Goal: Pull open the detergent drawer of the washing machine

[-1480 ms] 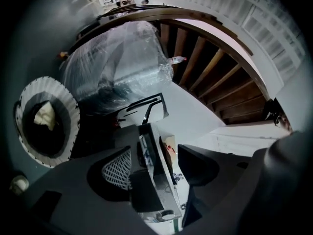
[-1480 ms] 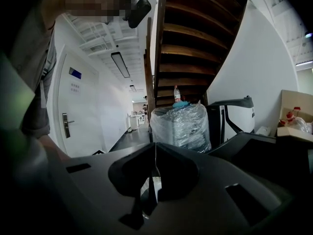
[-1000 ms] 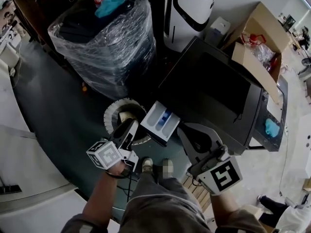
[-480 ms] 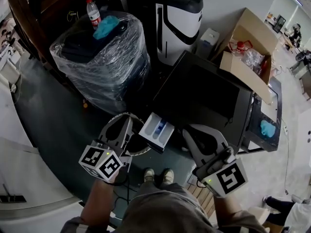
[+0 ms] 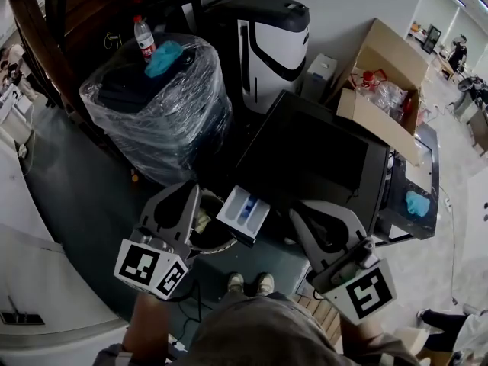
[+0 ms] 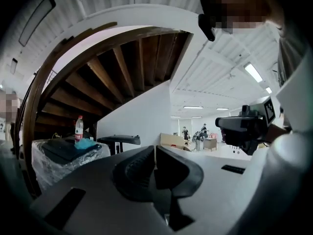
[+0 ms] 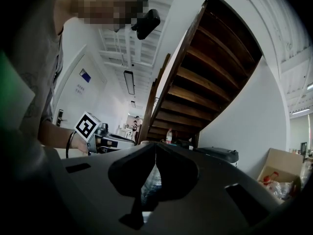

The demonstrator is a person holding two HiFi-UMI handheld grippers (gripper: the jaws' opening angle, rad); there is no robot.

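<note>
The dark washing machine [image 5: 320, 155] lies below me in the head view. Its white detergent drawer [image 5: 244, 210], with a blue insert, stands pulled out from the front. My left gripper [image 5: 192, 193] hovers left of the drawer, apart from it. In the left gripper view its jaws [image 6: 154, 153] are shut with nothing between them. My right gripper [image 5: 300, 218] hangs right of the drawer, also clear of it. The right gripper view shows those jaws [image 7: 155, 148] with tips together and empty, pointing level into the room.
A plastic-wrapped stack [image 5: 156, 101] with a water bottle [image 5: 142, 36] and a blue cloth stands back left. Behind the washer are a white-and-black appliance [image 5: 263, 36] and an open cardboard box [image 5: 389, 78]. The washer's round door [image 5: 204, 231] sits under the left gripper. My feet [image 5: 250, 283] are just below the drawer.
Both grippers have risen toward the head camera and away from the drawer. The left one rolled and its jaws closed. The drawer stays pulled out.
</note>
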